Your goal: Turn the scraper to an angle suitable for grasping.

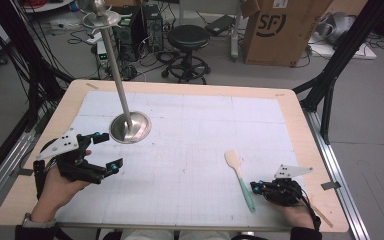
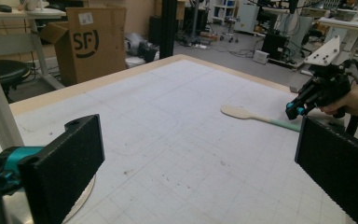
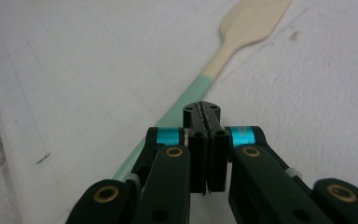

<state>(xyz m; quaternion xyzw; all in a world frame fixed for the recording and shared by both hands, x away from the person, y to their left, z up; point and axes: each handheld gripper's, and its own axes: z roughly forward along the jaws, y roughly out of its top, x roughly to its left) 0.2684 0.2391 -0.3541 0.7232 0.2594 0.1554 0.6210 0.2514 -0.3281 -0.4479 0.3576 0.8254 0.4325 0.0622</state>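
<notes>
1. Nearest, at the front edge of the table (image 1: 290, 100), the person's two forearms come in, each hand holding a gripper over the white gridded mat (image 1: 190, 150).
2. The right gripper (image 1: 254, 187) sits low at the front right; in the right gripper view its jaws are pressed flat together with nothing between them, so it is clenched on air.
3. Just beside that gripper's tip lies the wooden spatula (image 1: 240, 176), flat on the mat, its mint-green handle toward the person and its pale blade pointing away. I cannot tell whether the jaw tips touch the handle or hover just above it.
4. The left gripper (image 1: 107, 151) is at the front left, its jaws spread wide and empty, as the left gripper view shows.
5. Just beyond it stands a metal stand (image 1: 130, 127), a round base with a tall pole leaning up toward the camera.
6. Farther off, beyond the table, are a black stool (image 1: 188, 37) and a cardboard box (image 1: 280, 30).
7. Risks, as a judgement: with the jaws closed, pushing at the handle could skid or spin the spatula rather than lift it; a careless left-hand swing could knock the stand's pole.
</notes>
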